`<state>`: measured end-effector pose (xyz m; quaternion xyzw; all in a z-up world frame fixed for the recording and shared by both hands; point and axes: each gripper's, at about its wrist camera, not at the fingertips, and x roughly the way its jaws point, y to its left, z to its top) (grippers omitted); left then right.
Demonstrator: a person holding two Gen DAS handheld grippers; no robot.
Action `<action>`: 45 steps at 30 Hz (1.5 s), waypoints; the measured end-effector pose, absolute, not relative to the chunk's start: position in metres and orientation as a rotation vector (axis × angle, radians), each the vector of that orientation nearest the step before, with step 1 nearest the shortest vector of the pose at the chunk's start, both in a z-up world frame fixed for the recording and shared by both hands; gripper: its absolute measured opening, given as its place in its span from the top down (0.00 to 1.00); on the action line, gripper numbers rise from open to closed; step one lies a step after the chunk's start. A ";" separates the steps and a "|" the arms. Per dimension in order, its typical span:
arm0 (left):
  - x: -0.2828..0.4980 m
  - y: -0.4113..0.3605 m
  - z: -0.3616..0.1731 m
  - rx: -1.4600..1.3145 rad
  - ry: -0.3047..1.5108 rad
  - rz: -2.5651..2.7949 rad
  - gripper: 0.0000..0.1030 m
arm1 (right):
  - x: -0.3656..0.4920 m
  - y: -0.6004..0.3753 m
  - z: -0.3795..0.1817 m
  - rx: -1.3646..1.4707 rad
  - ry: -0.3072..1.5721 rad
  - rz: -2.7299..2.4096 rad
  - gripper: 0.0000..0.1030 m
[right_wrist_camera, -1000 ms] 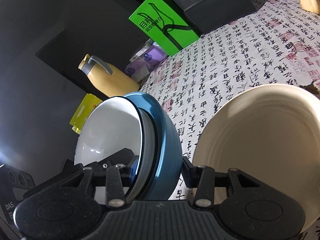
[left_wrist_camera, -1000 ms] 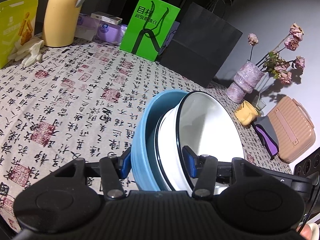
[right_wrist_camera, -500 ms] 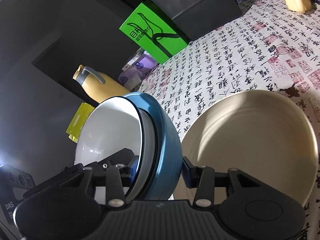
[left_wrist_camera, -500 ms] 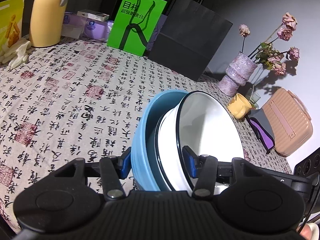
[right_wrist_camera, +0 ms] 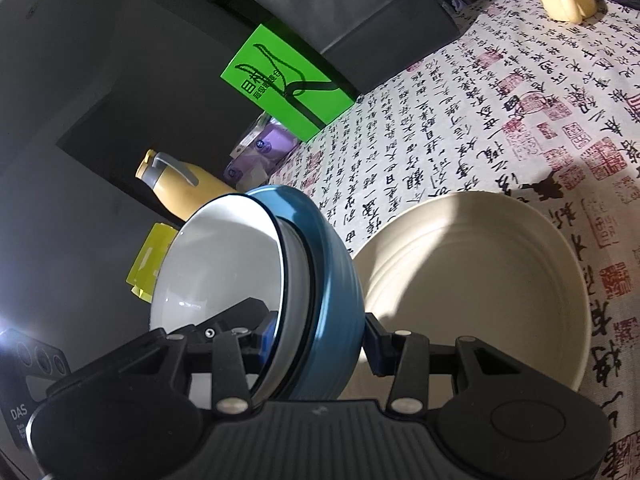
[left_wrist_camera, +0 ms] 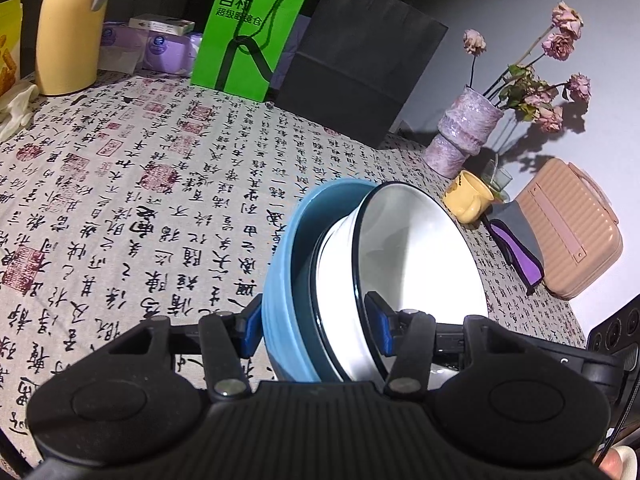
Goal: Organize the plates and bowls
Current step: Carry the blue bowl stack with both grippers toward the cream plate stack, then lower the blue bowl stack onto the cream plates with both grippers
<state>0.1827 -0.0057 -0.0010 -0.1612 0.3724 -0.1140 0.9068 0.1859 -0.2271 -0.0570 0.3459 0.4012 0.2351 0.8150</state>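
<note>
A white bowl with a dark rim [left_wrist_camera: 420,264] sits nested in a blue bowl [left_wrist_camera: 280,280], and the pair is held on edge above the printed tablecloth [left_wrist_camera: 140,200]. My left gripper [left_wrist_camera: 316,330] is shut across both rims, one pad outside the blue wall and one inside the white bowl. From the opposite side my right gripper [right_wrist_camera: 320,336] is shut on the same blue bowl [right_wrist_camera: 332,272] and white bowl [right_wrist_camera: 224,264]. A cream plate [right_wrist_camera: 480,280] lies flat on the cloth just right of the stack in the right wrist view.
At the back stand a yellow thermos [left_wrist_camera: 68,28], a green bag [left_wrist_camera: 252,32] and a black paper bag [left_wrist_camera: 360,72]. To the right are a vase of dried roses [left_wrist_camera: 464,132], a yellow cup [left_wrist_camera: 468,196], a purple pouch [left_wrist_camera: 516,240] and a tan case [left_wrist_camera: 572,232].
Both grippers have carried the bowl stack sideways over the table. The cream plate has come almost wholly into the right wrist view, and the vase and the yellow cup look nearer.
</note>
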 end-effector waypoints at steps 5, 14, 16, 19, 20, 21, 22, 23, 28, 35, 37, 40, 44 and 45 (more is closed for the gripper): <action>0.186 -0.016 -0.003 -0.320 0.781 -0.244 0.49 | 0.185 -0.236 -0.060 0.755 0.856 0.486 0.59; 0.189 -0.032 -0.004 -0.298 0.796 -0.258 0.49 | 0.182 -0.251 -0.064 0.776 0.853 0.472 0.59; 0.190 -0.036 -0.006 -0.294 0.803 -0.261 0.49 | 0.181 -0.254 -0.066 0.780 0.855 0.467 0.59; 0.191 -0.041 -0.008 -0.291 0.810 -0.269 0.49 | 0.179 -0.259 -0.068 0.787 0.857 0.459 0.59; 0.192 -0.042 -0.008 -0.290 0.813 -0.271 0.49 | 0.178 -0.260 -0.069 0.788 0.857 0.456 0.59; 0.192 -0.044 -0.009 -0.290 0.815 -0.274 0.49 | 0.178 -0.262 -0.070 0.789 0.858 0.452 0.59; 0.192 -0.045 -0.010 -0.290 0.818 -0.276 0.49 | 0.178 -0.263 -0.071 0.790 0.858 0.448 0.59; 0.193 -0.047 -0.011 -0.291 0.822 -0.279 0.49 | 0.177 -0.264 -0.071 0.790 0.859 0.444 0.59; 0.197 -0.052 -0.018 -0.299 0.850 -0.290 0.49 | 0.176 -0.270 -0.076 0.788 0.866 0.423 0.59; 0.199 -0.057 -0.024 -0.295 0.875 -0.290 0.49 | 0.176 -0.273 -0.083 0.772 0.881 0.404 0.59; 0.200 -0.058 -0.025 -0.295 0.880 -0.291 0.49 | 0.176 -0.274 -0.084 0.771 0.884 0.403 0.59; 0.202 -0.059 -0.028 -0.301 0.888 -0.294 0.49 | 0.176 -0.275 -0.085 0.768 0.889 0.397 0.59; 0.203 -0.060 -0.032 -0.300 0.897 -0.293 0.49 | 0.177 -0.275 -0.086 0.755 0.895 0.386 0.59; 0.203 -0.060 -0.033 -0.300 0.900 -0.292 0.49 | 0.177 -0.275 -0.086 0.748 0.894 0.382 0.59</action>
